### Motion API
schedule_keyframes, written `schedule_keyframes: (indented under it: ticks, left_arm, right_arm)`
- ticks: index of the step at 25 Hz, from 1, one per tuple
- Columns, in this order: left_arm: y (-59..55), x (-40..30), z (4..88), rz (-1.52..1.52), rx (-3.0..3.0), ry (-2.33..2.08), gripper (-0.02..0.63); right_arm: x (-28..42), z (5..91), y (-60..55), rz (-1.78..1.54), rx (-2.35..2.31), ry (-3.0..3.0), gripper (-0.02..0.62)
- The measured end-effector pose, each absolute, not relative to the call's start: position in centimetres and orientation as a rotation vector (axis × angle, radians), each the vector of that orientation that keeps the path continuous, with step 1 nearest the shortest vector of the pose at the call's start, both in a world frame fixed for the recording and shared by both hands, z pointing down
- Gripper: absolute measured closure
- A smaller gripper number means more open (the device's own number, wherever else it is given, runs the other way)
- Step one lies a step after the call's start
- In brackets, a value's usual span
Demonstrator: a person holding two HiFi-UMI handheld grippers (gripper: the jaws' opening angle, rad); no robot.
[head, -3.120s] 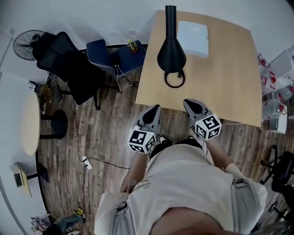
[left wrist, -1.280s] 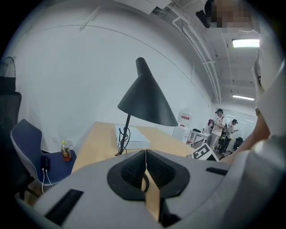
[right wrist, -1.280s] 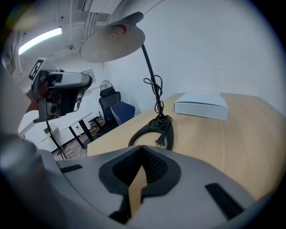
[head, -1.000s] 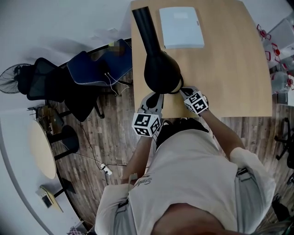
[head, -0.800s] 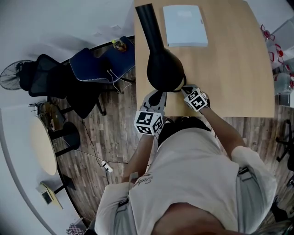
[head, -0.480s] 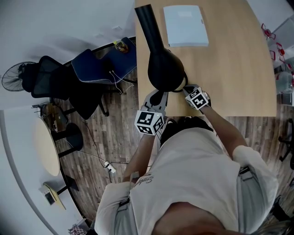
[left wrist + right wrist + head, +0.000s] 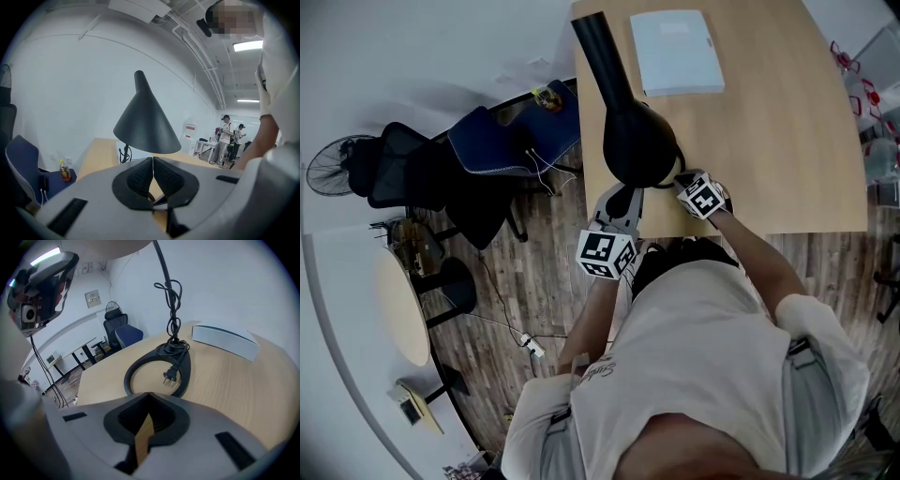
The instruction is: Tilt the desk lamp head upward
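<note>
Head view | lamp head untouched, tilt not begun | left tongs pressed together, empty, near it | right tongs narrowed, empty, by lamp base on bench

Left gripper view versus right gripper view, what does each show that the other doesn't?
Only the left gripper view shows the lamp's cone shade from the side and a bottle. Only the right gripper view shows the lamp's ring base, its loose plug and a white box. Both show the wooden desk and shut tongs: left gripper, right gripper.
</note>
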State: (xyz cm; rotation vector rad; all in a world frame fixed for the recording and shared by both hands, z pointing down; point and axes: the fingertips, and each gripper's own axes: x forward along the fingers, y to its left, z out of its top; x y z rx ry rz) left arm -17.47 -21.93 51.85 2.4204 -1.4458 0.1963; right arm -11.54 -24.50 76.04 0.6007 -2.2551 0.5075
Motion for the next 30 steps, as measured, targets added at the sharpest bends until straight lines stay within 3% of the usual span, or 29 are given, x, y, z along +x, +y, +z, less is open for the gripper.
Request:
schedule_keyframes:
  ticks: [26,30]
  left_arm:
    - [-19.4,-16.6,48.5,0.204,2.471,-1.506,0.591]
    - [-18.5,-16.4,47.1,0.182,2.476,-1.501,0.591]
  right_arm:
    - [-11.1,76.5,-24.4,0.639,0.685,-2.285,0.600]
    - [-11.3,76.1,-24.2,0.461,0.646,-2.274,0.600]
